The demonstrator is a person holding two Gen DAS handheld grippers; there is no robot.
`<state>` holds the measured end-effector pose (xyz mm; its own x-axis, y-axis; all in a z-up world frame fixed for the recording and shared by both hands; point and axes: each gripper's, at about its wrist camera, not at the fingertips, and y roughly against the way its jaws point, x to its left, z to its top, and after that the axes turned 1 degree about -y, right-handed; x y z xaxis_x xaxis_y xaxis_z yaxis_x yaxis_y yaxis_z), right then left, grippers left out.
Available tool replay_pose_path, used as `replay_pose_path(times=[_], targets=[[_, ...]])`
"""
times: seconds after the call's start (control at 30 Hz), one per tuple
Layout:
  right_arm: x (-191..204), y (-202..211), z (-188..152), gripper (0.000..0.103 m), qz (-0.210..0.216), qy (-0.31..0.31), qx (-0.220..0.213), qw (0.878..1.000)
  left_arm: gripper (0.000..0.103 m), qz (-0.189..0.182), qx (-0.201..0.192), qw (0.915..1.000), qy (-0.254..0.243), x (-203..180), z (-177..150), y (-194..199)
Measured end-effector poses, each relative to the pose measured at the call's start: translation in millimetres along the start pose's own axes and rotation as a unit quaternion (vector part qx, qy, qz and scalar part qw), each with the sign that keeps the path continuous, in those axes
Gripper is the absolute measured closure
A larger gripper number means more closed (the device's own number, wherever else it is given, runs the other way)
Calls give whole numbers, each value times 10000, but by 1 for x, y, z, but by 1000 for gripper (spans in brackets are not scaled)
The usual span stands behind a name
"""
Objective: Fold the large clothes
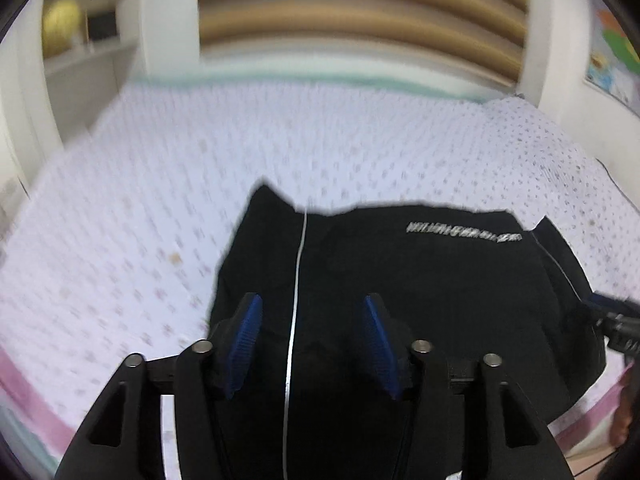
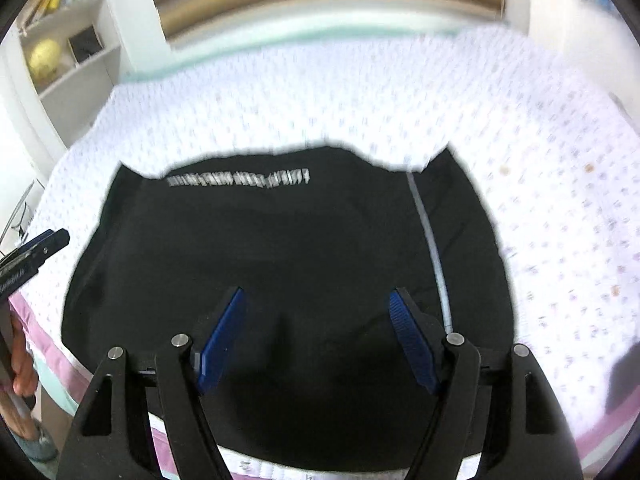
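Home bedroom, bed with dotted sheet, white bookshelf, striped headboard

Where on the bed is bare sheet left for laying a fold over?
Bare dotted sheet lies beyond the black garment up to the headboard, and along both sides. The near edge is crowded: garment, left gripper and right gripper, jaws open.

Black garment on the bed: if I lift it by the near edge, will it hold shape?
Probably not. The black garment lies limp with soft creases, so it should droop. It looks thin and light. The bedsheet may drag slightly.
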<state>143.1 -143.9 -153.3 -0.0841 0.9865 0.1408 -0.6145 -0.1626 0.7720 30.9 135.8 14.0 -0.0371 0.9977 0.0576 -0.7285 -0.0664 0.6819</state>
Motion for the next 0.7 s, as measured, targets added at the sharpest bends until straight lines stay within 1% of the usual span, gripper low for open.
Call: replay_pose_path(times=[0.03,0.07,0.1,0.2,0.33,0.4,0.47,0.53,0.7], targets=[[2,9,1,26,-47,-12,-107,9999,34,21,-123,9999,-33,-3,1,9],[4,20,1,26,-94,-41,-241,9997,30,20,-269,9996,-44,-6,1,21],[6,31,0,26,-109,-66,-328,9994,29,12,-385,9993,-24,-8,1,31],[8,60,-2,26,-127,-141,-581,9981,29,12,-539,9985,71,-9,0,53],[25,80,-5,26,-286,-63,-848,9960,29,-86,-561,9981,219,-9,-7,68],[36,86,-5,26,-371,39,-953,9947,29,-60,-629,9977,232,-13,-12,72],[42,93,-7,26,-383,116,-1016,9940,29,106,-703,9973,198,-17,-16,80],[47,96,-9,26,-378,178,-1049,9936,29,191,-706,9971,189,-22,-19,83],[55,104,-13,25,-389,272,-1090,9929,29,89,-754,9970,139,-30,-24,94]])
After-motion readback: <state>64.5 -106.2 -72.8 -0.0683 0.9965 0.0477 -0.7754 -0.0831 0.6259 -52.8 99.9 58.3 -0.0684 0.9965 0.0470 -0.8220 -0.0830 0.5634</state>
